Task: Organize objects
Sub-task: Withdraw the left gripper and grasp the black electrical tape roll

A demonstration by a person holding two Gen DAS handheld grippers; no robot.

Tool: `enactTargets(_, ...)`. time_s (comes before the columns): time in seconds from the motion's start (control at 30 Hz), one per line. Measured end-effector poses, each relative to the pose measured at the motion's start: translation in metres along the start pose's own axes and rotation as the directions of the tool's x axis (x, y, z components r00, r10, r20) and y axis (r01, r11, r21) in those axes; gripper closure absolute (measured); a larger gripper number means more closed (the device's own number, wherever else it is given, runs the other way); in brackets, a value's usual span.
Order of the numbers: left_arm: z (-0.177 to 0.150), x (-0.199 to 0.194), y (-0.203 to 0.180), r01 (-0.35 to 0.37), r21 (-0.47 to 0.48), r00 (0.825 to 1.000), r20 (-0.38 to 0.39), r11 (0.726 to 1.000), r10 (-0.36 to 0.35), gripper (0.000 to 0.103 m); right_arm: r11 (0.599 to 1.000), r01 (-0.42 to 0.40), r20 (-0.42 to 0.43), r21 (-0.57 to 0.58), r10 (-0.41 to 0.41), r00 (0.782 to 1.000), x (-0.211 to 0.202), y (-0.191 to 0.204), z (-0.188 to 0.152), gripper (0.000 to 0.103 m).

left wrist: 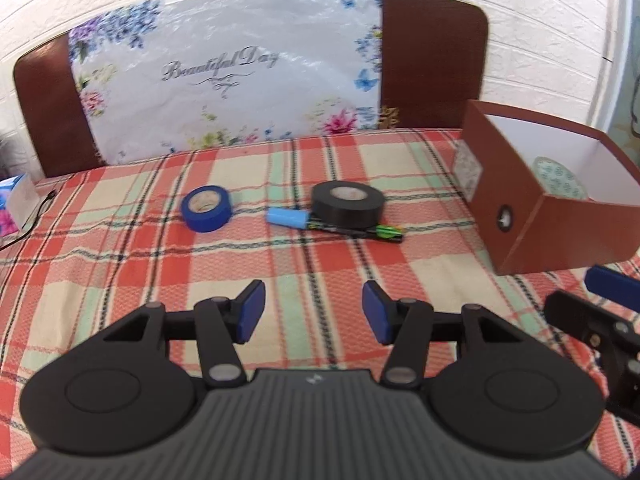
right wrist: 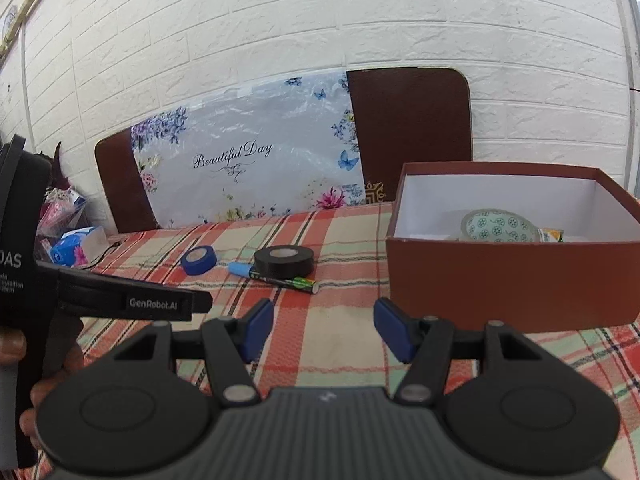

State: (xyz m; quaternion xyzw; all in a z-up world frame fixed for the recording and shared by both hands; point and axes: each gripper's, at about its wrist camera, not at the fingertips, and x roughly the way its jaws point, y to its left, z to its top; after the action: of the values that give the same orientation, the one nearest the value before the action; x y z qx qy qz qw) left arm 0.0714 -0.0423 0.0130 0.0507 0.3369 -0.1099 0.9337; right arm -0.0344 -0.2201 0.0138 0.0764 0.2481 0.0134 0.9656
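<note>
On the plaid tablecloth lie a blue tape roll [left wrist: 207, 208] [right wrist: 198, 259], a black tape roll [left wrist: 347, 204] [right wrist: 284, 262], and against its near side a pen with a light blue cap [left wrist: 287, 217] [right wrist: 242, 269] and a green battery [left wrist: 386, 233] [right wrist: 301, 283]. A brown box [left wrist: 556, 220] [right wrist: 516, 280] stands at the right, holding a patterned tape roll [right wrist: 498, 225] and a small packet [right wrist: 551, 235]. My left gripper [left wrist: 314, 312] is open and empty, nearer than the rolls. My right gripper [right wrist: 323, 326] is open and empty, in front of the box's left corner.
A floral board reading "Beautiful Day" [left wrist: 224, 68] [right wrist: 240, 160] leans on the white brick wall behind the table. A tissue pack [left wrist: 16, 204] [right wrist: 76, 246] and a black cable [left wrist: 36, 216] lie at the far left. The left gripper's body [right wrist: 120, 300] shows left in the right wrist view.
</note>
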Motion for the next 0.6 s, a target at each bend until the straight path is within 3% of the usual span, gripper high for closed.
enactTargets(0.23, -0.013, 0.022, 0.049, -0.067, -0.094, 0.998, -0.015, 0.993, 0.066, 0.047, 0.996, -0.053, -0.059, -0.065, 0.050, 0.997, 0.022, 0.021, -0.006, 0.045)
enactTargets(0.3, -0.020, 0.029, 0.062, -0.073, -0.121, 0.997, 0.005, 0.990, 0.074, 0.042, 0.993, -0.081, -0.079, -0.087, 0.074, 0.994, 0.036, 0.028, -0.003, 0.045)
enactTargets(0.43, -0.042, 0.052, 0.081, -0.072, -0.181, 0.997, -0.006, 0.981, 0.072, 0.039, 0.985, -0.138, -0.054, -0.106, 0.133, 0.990, 0.075, 0.039, 0.016, 0.019)
enactTargets(0.5, -0.052, 0.052, 0.077, -0.084, -0.135, 0.993, 0.068, 0.987, 0.094, 0.036, 0.986, -0.125, -0.044, -0.106, 0.121, 0.992, 0.106, 0.043, 0.031, 0.018)
enactTargets(0.6, -0.055, 0.053, 0.073, -0.087, -0.114, 0.990, 0.097, 0.990, 0.098, 0.032, 0.992, -0.119, -0.089, -0.047, 0.115, 0.989, 0.156, 0.038, 0.048, 0.011)
